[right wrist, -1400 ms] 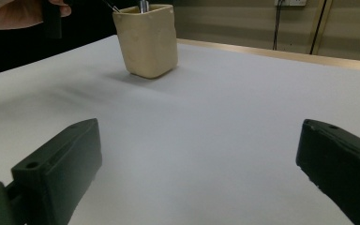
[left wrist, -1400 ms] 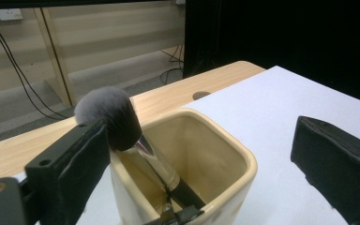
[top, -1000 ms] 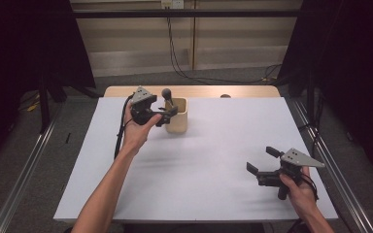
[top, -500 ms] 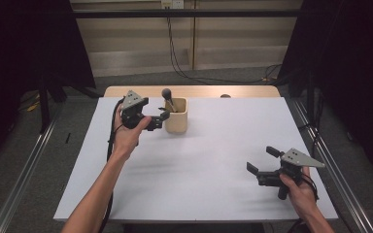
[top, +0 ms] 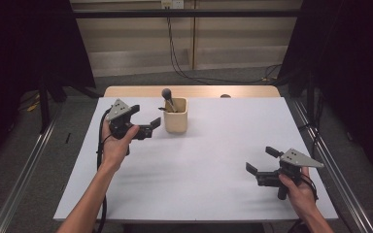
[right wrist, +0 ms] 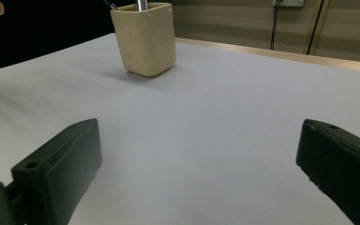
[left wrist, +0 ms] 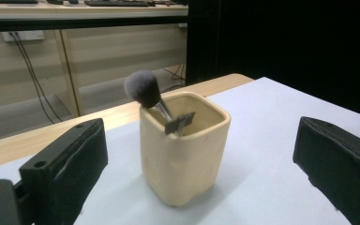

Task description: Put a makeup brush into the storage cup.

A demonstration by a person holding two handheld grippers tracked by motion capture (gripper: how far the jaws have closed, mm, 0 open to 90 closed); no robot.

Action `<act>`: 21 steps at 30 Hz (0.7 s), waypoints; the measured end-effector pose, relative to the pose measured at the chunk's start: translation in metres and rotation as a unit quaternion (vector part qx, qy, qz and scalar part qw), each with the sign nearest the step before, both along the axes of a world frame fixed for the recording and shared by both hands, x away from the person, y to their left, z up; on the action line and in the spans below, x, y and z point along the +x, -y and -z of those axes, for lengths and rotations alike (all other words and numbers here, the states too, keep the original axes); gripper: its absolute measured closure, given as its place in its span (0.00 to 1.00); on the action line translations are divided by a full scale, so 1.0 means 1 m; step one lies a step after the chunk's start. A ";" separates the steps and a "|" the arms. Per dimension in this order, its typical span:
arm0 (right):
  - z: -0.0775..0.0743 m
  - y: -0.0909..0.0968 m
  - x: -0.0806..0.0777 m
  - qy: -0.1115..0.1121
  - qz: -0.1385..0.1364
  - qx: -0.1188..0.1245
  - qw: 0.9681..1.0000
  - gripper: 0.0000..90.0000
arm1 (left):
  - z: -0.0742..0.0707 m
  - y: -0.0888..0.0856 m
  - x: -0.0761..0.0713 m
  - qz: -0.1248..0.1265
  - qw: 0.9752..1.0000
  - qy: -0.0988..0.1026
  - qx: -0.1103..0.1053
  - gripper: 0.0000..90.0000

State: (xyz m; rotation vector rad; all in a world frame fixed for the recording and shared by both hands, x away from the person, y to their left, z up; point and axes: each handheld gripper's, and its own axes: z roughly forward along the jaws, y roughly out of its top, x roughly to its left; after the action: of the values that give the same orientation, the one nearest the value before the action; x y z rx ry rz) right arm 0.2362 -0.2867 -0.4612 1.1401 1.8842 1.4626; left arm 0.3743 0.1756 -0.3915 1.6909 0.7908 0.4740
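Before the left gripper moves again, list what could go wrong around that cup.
1. The left gripper sits open right beside the beige cup; a sideways swing could likely tip or shove it across the white table.
2. The brush leans against the cup's rim with its head sticking out; a jaw passing over could catch it and flip it out.
3. The left gripper's cable hangs off the table edge and might snag.

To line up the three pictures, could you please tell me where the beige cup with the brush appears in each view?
High view: the beige cup stands at the far middle of the white table, just right of the left hand-held gripper.
Left gripper view: cup at centre, between the open jaws.
Right gripper view: cup at upper left, far off.
Shared landmark: the brush inside it.
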 end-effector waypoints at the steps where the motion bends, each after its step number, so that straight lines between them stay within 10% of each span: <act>1: 0.000 0.000 0.000 0.000 0.000 0.000 1.000 0.01 | 0.001 -0.003 -0.003 -0.001 1.000 0.000 0.001 0.04; 21: -0.001 -0.001 -0.003 0.001 0.002 -0.001 1.000 0.01 | 0.027 -0.034 -0.042 -0.010 1.000 -0.011 0.011 0.06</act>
State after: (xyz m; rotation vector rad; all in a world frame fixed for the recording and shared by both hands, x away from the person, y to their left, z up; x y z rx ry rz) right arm 0.2330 -0.2858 -0.4605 1.1401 1.8810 1.4589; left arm 0.3324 0.2098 -0.4184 1.7122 0.8229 0.4804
